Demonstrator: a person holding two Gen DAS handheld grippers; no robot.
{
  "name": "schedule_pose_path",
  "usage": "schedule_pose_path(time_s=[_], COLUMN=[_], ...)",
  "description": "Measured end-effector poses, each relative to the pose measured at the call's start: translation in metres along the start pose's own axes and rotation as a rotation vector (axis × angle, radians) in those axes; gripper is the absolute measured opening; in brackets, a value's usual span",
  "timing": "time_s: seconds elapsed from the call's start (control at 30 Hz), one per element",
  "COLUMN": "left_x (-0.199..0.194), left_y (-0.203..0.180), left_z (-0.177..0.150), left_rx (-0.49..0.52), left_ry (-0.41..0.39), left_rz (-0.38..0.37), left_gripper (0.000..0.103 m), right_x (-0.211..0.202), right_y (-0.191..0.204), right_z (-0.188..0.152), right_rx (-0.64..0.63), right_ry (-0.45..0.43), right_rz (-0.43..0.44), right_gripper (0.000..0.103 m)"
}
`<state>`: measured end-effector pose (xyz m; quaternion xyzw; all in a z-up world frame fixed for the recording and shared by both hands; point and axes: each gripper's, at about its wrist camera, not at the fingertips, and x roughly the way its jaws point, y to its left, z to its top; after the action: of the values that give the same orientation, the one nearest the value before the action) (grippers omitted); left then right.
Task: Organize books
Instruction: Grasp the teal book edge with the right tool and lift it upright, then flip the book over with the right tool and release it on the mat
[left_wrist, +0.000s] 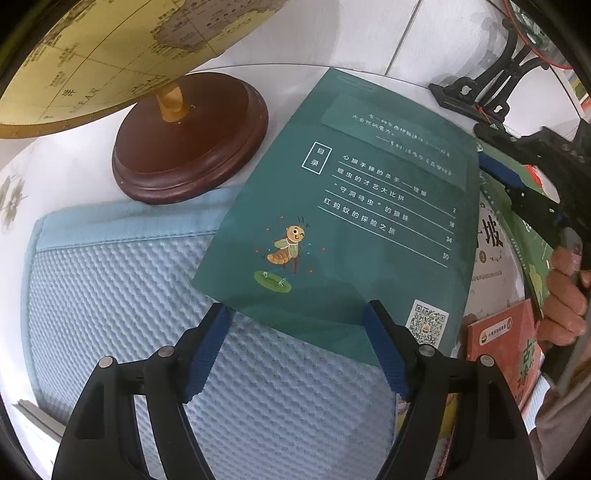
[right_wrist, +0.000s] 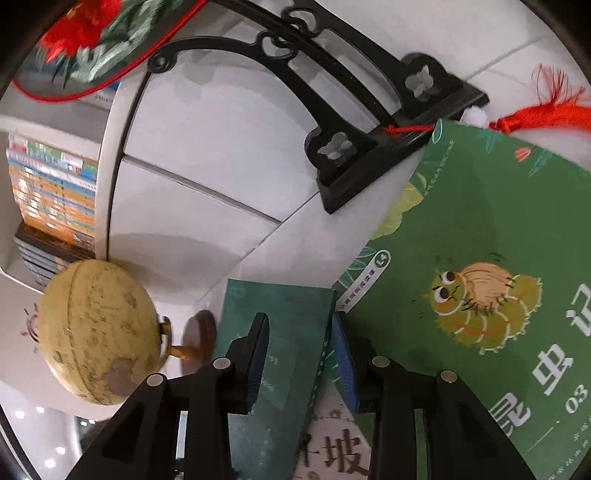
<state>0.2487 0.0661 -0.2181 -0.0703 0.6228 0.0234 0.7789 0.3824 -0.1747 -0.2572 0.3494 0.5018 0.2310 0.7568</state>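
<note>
A dark teal book (left_wrist: 351, 206), back cover up with a cartoon insect, lies on a light blue textured mat (left_wrist: 122, 306). My left gripper (left_wrist: 297, 314) is open, its blue pads (left_wrist: 207, 350) straddling the book's near edge without pinching it. In the right wrist view the same teal book (right_wrist: 291, 332) sits edge-on between my right gripper's (right_wrist: 301, 321) open fingers; whether they touch it is unclear. A green caterpillar-cover book (right_wrist: 480, 295) lies to the right. A white book (right_wrist: 340, 454) with large black characters lies below. The right gripper (left_wrist: 517, 177) also shows in the left view.
A yellow globe (left_wrist: 110, 48) on a brown wooden base (left_wrist: 192, 136) stands left of the teal book. A black carved stand (right_wrist: 369, 110) with an embroidered fan and red tassel (right_wrist: 546, 110) sits behind. An orange-red book (left_wrist: 506, 347) lies at right. Shelved books (right_wrist: 51, 192) stand far left.
</note>
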Motion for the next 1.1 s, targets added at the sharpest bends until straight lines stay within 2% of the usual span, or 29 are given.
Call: schedule_pose_path(time_s=[0.07,0.1,0.17,0.23,0.27,0.3,0.33,0.43,0.53,0.6,0.67,0.73,0.77,0.9,1.1], left_x=[0.003,0.004,0.005,0.006,0.006,0.006,0.007,0.006,0.005,0.002,0.002,0.002,0.002,-0.006,-0.051], left_y=[-0.004,-0.004,-0.004,-0.005,-0.004,-0.004,-0.004,-0.004,-0.002,0.0,0.0,0.0,0.001,0.001,-0.012], left_z=[0.003,0.003,0.003,0.003,0.003,0.004,0.003,0.002,0.0,-0.005,-0.006,-0.006,-0.007,-0.017,-0.056], left_rx=[0.005,0.006,0.008,0.013,0.012,0.009,0.009,0.01,0.009,0.009,0.008,0.007,0.01,0.037,0.093], left_ry=[-0.003,-0.004,-0.003,0.0,-0.001,-0.002,-0.006,-0.013,-0.011,-0.015,-0.017,-0.017,-0.018,-0.016,-0.064], left_rz=[0.009,0.01,0.006,0.002,0.003,0.002,0.005,0.007,0.009,0.012,0.013,0.016,0.016,0.008,-0.101], left_gripper=[0.076,0.076,0.077,0.077,0.077,0.077,0.077,0.077,0.078,0.078,0.078,0.077,0.077,0.074,0.072], right_x=[0.003,0.005,0.003,-0.004,-0.004,0.003,0.01,0.011,0.018,0.029,0.028,0.032,0.034,0.026,-0.023], right_y=[-0.006,-0.005,0.006,0.01,0.006,0.001,0.001,0.014,0.01,0.019,0.028,0.034,0.032,0.043,0.068], right_z=[-0.003,-0.007,-0.01,-0.005,0.001,0.004,0.004,0.001,-0.006,-0.015,-0.029,-0.047,-0.057,-0.092,-0.11], right_rx=[0.064,0.066,-0.031,-0.047,-0.007,0.041,0.052,-0.021,0.078,0.08,0.013,0.006,0.03,0.039,0.102], right_ry=[0.076,0.1,0.08,-0.008,-0.009,0.031,0.071,0.06,0.086,0.174,0.221,0.242,0.259,0.255,0.239], right_rz=[0.153,0.176,0.041,-0.033,-0.001,0.047,0.043,-0.007,0.095,0.175,0.161,0.131,0.116,0.091,0.08], right_gripper=[0.036,0.032,0.031,0.032,0.034,0.036,0.032,0.032,0.033,0.034,0.033,0.015,0.009,0.006,0.005])
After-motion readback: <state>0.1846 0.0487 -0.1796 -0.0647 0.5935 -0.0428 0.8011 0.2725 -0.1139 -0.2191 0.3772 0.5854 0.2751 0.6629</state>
